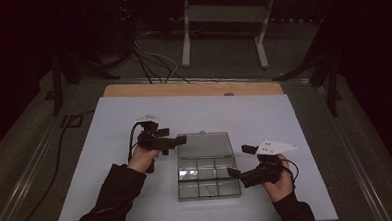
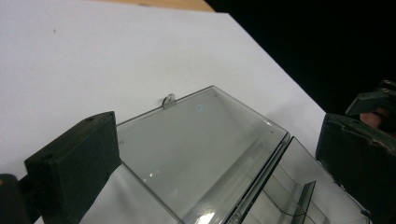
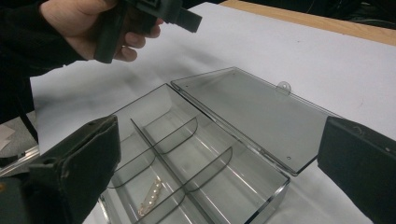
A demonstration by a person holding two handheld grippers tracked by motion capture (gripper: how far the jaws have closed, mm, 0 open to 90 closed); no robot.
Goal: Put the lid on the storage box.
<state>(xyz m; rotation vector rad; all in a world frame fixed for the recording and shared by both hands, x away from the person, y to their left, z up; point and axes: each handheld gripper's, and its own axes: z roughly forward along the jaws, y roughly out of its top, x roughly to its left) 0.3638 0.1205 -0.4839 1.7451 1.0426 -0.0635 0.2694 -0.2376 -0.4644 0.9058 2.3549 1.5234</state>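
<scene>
One clear box (image 1: 207,178) near the middle of the desk (image 1: 109,124), toward the near edge. Lid (image 1: 204,145) swung fully open and lying flat on the far side, joined at the hinge. One small latch tab (image 2: 169,101) on the lid's far edge. Six compartments inside, three across and two deep. One small pale pearly thing (image 3: 150,201) lying in the near middle compartment. Other five bare.

Two tongs. Left tongs (image 1: 178,140) just beside the lid's left edge, a little above the desk, jaws spread wide, gripping nothing. Right tongs (image 1: 232,172) at the box's right side, jaws also spread wide, gripping nothing; touching the box or not, cannot tell.

Plenty of bare white desk to the left, right and far side of the box. Less room between box and near desk edge. Strip of wood (image 1: 193,88) along the far edge. Two hands, one on each tongs: left hand (image 1: 142,157), right hand (image 1: 279,183).
</scene>
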